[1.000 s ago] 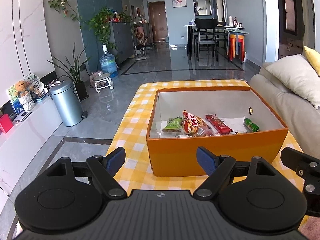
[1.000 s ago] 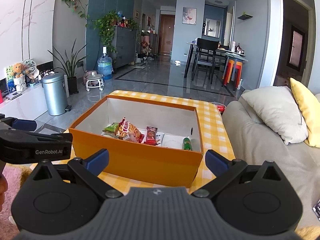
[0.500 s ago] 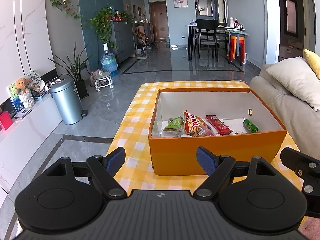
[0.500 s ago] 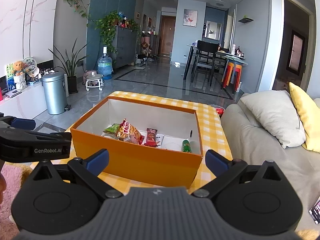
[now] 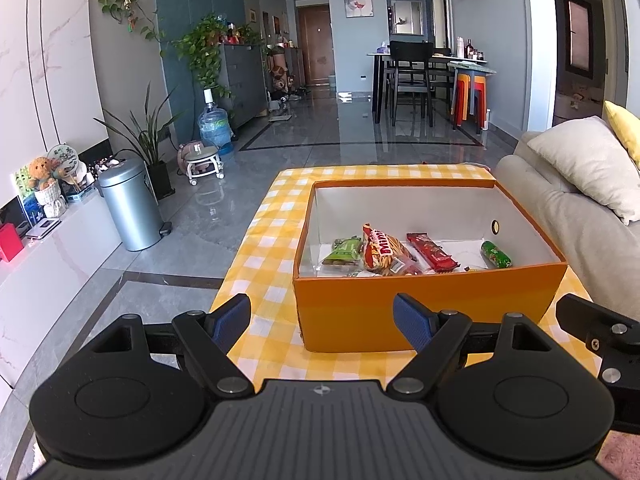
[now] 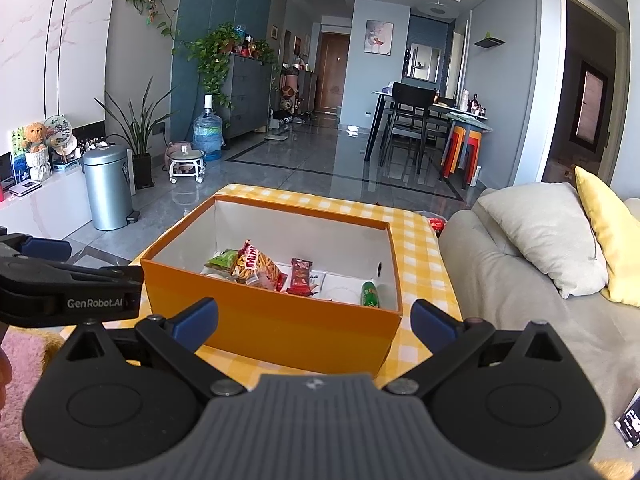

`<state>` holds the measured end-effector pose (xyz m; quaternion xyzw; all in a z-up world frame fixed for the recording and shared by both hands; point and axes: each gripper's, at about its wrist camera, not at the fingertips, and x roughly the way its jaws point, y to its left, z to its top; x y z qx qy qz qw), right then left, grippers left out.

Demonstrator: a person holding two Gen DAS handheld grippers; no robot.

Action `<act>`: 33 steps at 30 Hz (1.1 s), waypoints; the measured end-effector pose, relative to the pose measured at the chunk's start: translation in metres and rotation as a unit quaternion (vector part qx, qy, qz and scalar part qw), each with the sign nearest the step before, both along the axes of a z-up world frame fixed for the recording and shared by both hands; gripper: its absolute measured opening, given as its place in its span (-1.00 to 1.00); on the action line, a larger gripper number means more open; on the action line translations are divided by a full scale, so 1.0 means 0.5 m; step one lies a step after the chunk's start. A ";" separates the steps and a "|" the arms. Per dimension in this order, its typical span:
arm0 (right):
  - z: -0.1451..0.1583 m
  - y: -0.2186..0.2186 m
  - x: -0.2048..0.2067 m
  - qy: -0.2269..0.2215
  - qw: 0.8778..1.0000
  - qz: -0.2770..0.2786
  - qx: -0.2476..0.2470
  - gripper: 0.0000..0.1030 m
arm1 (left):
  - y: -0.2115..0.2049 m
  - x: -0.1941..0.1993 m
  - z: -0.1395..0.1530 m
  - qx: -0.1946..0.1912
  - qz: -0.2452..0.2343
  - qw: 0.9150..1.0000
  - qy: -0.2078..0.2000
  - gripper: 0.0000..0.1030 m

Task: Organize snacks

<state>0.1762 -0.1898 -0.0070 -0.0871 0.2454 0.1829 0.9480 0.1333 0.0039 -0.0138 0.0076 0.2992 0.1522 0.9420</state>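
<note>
An open orange box (image 5: 424, 304) (image 6: 272, 320) stands on a yellow checked tablecloth (image 5: 264, 248). Inside lie a green packet (image 5: 344, 250), a red-and-yellow snack bag (image 5: 384, 252), a red bar (image 5: 432, 252) and a small green packet (image 5: 496, 254). They also show in the right wrist view: the snack bag (image 6: 256, 266), the red bar (image 6: 300, 276) and the small green packet (image 6: 369, 294). My left gripper (image 5: 322, 322) is open and empty, in front of the box's near wall. My right gripper (image 6: 314, 320) is open and empty, in front of the same wall.
A grey sofa (image 5: 568, 216) with a beige cushion (image 6: 540, 232) and a yellow cushion (image 6: 612, 236) runs along the right. A metal bin (image 5: 128, 204) stands on the floor at left. A red packet (image 6: 436, 223) lies at the table's far right corner.
Both grippers have drawn back slightly from the box and stay open and empty. The box and snacks have not moved.
</note>
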 end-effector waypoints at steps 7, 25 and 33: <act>0.001 -0.001 0.001 0.007 1.000 0.000 0.001 0.92 | -0.011 0.001 0.007 0.001 -0.003 1.000 -0.002 0.84; -0.004 -0.002 0.002 0.020 1.000 -0.002 0.004 0.92 | -0.012 0.000 0.008 0.001 -0.003 1.000 -0.004 0.84; -0.007 -0.002 0.006 0.025 1.000 -0.006 0.006 0.92 | -0.018 0.000 0.011 0.005 -0.006 1.000 -0.006 0.84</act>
